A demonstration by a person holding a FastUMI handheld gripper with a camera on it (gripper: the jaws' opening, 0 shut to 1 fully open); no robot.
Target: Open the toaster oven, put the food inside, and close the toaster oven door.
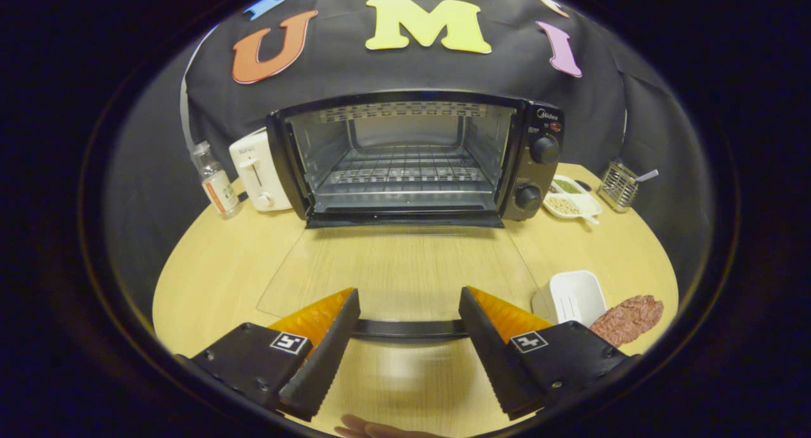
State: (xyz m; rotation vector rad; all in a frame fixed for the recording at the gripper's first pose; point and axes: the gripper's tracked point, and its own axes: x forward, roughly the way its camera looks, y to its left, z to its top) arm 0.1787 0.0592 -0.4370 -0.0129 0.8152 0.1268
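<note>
Gripper view: gripper (408, 298) fingers spread, empty, straddling the door handle (408, 329) of the open toaster oven (412, 159). Food, a meat patty (628, 319), lies at 3 o'clock beside a white dish (570, 297); long axis tilted up-right.

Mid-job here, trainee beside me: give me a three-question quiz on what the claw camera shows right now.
1. True or false: the toaster oven door is folded down flat.
2. What lies between the fingers of the claw?
A. the meat patty
B. the door handle
C. the white dish
3. Fill in: the meat patty rests on the table beside the white ____.

Key
1. True; the rack inside is bare.
2. B; the door handle runs across the gap, with the claw open.
3. Dish.
</note>
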